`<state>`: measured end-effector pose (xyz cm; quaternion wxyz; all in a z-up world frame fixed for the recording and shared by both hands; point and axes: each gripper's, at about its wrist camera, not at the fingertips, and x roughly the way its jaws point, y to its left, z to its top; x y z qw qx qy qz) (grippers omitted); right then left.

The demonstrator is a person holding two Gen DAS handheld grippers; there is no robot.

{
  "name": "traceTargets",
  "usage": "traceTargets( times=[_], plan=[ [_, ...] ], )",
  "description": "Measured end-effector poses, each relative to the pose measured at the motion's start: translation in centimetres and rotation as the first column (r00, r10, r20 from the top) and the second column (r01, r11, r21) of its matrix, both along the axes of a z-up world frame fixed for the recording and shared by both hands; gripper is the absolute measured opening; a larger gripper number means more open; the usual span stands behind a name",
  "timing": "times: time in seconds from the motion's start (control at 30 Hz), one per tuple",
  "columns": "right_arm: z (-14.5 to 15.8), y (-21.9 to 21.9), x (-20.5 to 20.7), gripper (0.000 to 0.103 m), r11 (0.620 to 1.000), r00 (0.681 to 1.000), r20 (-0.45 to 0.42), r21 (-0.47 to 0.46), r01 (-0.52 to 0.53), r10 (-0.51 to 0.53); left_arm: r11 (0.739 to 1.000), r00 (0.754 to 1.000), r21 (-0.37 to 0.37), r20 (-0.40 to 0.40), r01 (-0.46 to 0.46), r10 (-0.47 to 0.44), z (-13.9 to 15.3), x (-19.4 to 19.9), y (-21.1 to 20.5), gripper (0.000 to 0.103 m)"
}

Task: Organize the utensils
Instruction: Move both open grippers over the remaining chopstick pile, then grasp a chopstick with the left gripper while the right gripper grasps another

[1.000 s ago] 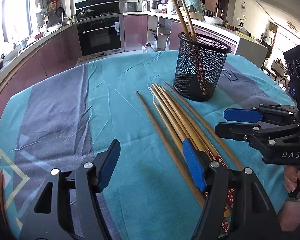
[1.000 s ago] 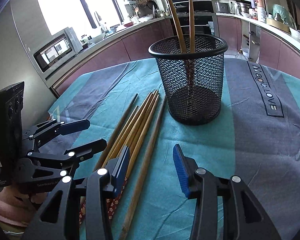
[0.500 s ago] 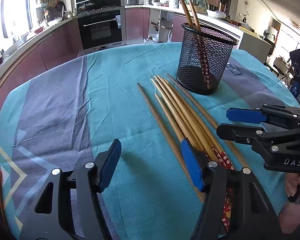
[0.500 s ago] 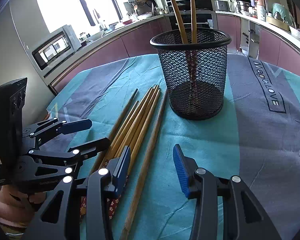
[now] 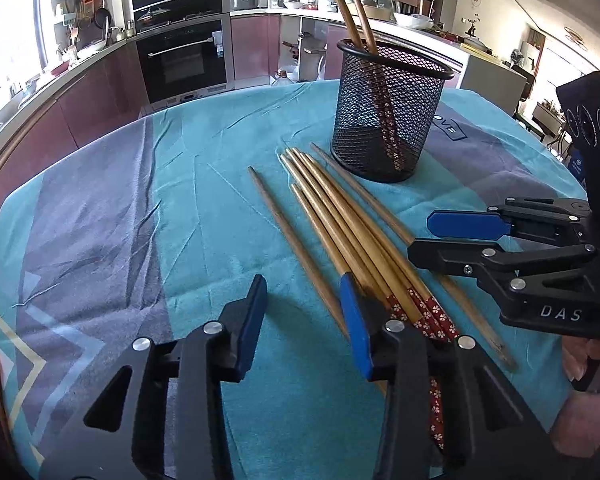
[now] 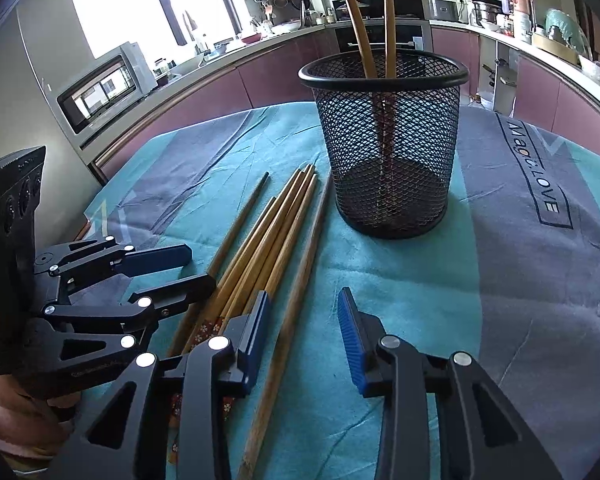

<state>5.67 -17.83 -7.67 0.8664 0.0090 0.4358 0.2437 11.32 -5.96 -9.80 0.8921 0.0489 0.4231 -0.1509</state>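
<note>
Several wooden chopsticks lie side by side on the teal cloth, some with red flowered ends. A black mesh holder stands just beyond them with two chopsticks upright in it. My left gripper hovers over the near ends at the bundle's left side. Its jaws are closing, and only cloth and the leftmost chopstick's end show between them. My right gripper hovers at the bundle's right side. Its jaws are closing astride the rightmost chopstick, and the pads do not touch it.
The table's grey and teal cloth stretches right of the holder. A hand holds the right gripper, and another hand holds the left gripper. Kitchen counters, an oven and a microwave lie beyond the table's edge.
Both grippers' jaws have narrowed. Neither hand has shifted noticeably, and the chopsticks and the holder lie as before.
</note>
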Motion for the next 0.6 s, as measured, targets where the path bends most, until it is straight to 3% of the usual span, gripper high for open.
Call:
traceTargets(
  times=[0.07, 0.2, 0.37, 0.6],
  plan=[
    [0.0, 0.0, 0.0, 0.026, 1.0, 1.0, 0.004, -0.016, 0.006, -0.006, 1.0, 1.0, 0.0, 0.0, 0.015, -0.015, 0.0, 0.0, 0.0, 0.031],
    [0.1, -0.1, 0.0, 0.025, 1.0, 1.0, 0.006, -0.027, 0.006, -0.006, 1.0, 1.0, -0.015, -0.011, 0.028, -0.028, -0.1, -0.1, 0.4, 0.027],
    [0.1, 0.6, 0.2, 0.025, 0.998, 1.0, 0.015, -0.061, 0.005, -0.004, 0.999, 0.999, -0.032, -0.031, 0.01, -0.011, -0.2, 0.5, 0.8, 0.034],
    [0.0, 1.8, 1.0, 0.025, 0.996, 1.0, 0.024, -0.092, 0.003, -0.001, 1.0, 0.999, -0.023, -0.036, -0.01, 0.009, -0.4, 1.6, 0.5, 0.033]
  ],
)
